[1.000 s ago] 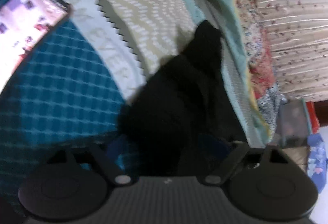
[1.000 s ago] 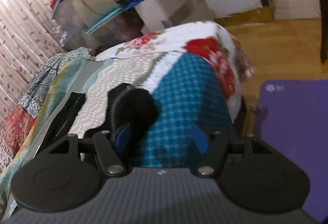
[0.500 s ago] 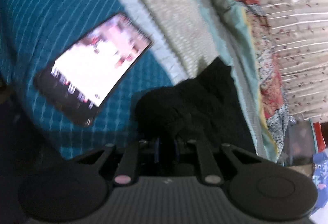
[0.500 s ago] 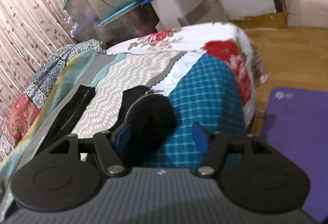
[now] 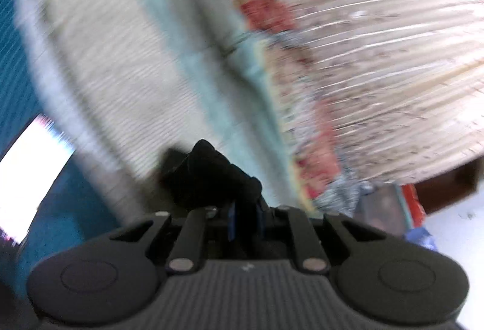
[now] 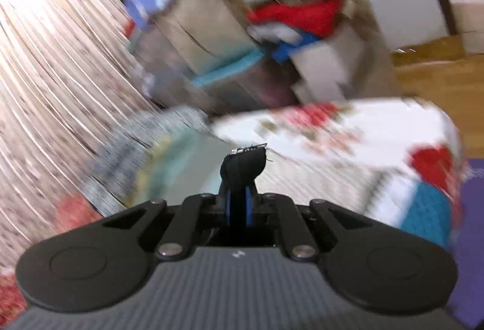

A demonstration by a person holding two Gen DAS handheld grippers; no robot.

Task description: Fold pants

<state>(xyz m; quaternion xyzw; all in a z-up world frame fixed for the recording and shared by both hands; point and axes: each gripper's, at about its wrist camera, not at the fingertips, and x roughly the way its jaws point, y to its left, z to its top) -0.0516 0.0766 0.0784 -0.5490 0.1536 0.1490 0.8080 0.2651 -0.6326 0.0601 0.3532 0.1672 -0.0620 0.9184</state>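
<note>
The black pants (image 5: 208, 179) bunch up just ahead of my left gripper (image 5: 246, 216), whose blue pads are shut on the cloth, lifted above the bed. In the right wrist view a fold of the same black pants (image 6: 243, 168), with a bit of zipper at its top edge, sticks up from my right gripper (image 6: 239, 210), shut on it. Both views are blurred by motion. How the rest of the pants hangs below the grippers is hidden.
A patchwork bedspread (image 5: 121, 82) covers the bed, teal at the left. A lit phone (image 5: 27, 176) lies on it. Pleated curtains (image 5: 378, 58) run along the far side. Boxes with piled clothes (image 6: 296, 18) stand beyond the bed, and a purple mat (image 6: 472, 209) lies on the wooden floor.
Both grippers closed on the black pants, the left first, the right in the last half second. Both then rose with the cloth, so the bed dropped lower in each view.
</note>
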